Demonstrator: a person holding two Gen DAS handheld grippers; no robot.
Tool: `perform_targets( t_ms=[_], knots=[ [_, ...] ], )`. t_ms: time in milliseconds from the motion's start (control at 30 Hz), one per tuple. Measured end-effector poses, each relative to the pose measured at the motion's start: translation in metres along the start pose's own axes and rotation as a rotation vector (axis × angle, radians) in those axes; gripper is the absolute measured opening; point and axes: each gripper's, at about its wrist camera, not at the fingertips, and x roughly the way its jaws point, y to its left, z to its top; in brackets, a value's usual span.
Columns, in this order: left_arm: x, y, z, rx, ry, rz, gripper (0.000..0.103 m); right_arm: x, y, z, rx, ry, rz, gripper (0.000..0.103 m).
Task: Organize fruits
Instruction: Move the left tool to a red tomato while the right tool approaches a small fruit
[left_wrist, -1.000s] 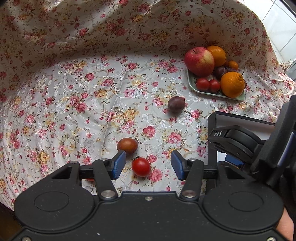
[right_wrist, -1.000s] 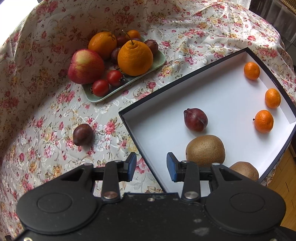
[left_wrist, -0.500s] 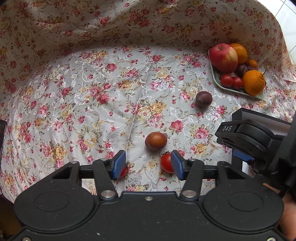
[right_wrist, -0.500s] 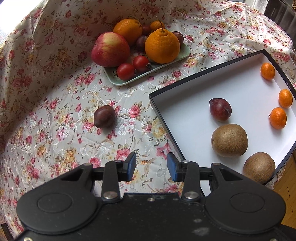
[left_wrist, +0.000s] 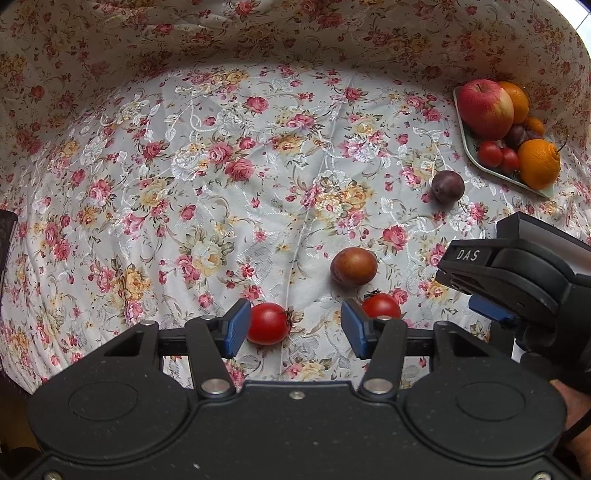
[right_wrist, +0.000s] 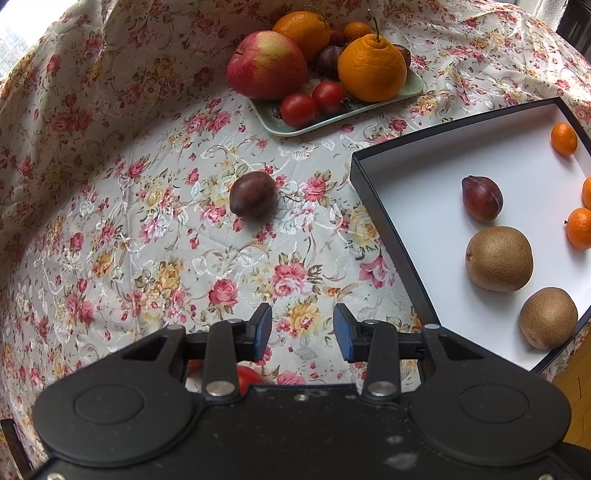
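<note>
My left gripper (left_wrist: 291, 326) spread over a small round red tomato (left_wrist: 267, 323) on the flowery worktop (left_wrist: 221, 184), my right gripper (right_wrist: 302, 332) spread, holding nothing

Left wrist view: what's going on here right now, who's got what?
Nothing is held yet. The left gripper hangs open over the flowered cloth, one tomato just inside its left pad and a second tomato behind its right pad. The right gripper is also open and empty above bare cloth. A brown plum and a dark plum lie loose; the box already holds kiwis and tangerines.
</note>
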Motion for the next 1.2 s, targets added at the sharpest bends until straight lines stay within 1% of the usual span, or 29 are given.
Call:
perform_targets(
  t_ms=[200,333,533,700,833,967,1067,1200],
  knots=[
    [0.001,0.015,0.004,-0.039,0.016,-0.028,0.059,0.002,0.003,0.001,0.000,0.010,0.008,0.040],
    [0.002,0.034,0.012,-0.091,0.013,-0.011,0.059,0.002,0.002,0.005,0.010,0.014,0.017,0.040],
    [0.013,0.065,0.024,-0.179,0.036,0.010,0.059,0.003,0.007,0.014,0.017,0.021,0.048,0.040],
    [0.020,0.075,0.030,-0.211,0.055,0.016,0.059,0.007,0.019,0.018,0.010,0.036,0.073,0.040],
    [0.027,0.073,0.031,-0.208,0.085,0.001,0.059,0.012,0.032,0.015,-0.026,0.055,0.087,0.040],
    [0.033,0.060,0.025,-0.166,0.128,-0.053,0.059,0.015,0.039,0.016,-0.037,0.068,0.103,0.040],
    [0.036,0.049,0.020,-0.135,0.152,-0.083,0.059,0.015,0.036,0.021,-0.015,0.059,0.108,0.040],
    [0.041,0.039,0.012,-0.101,0.169,-0.074,0.059,0.012,0.027,0.027,0.030,0.050,0.107,0.040]
  ],
)
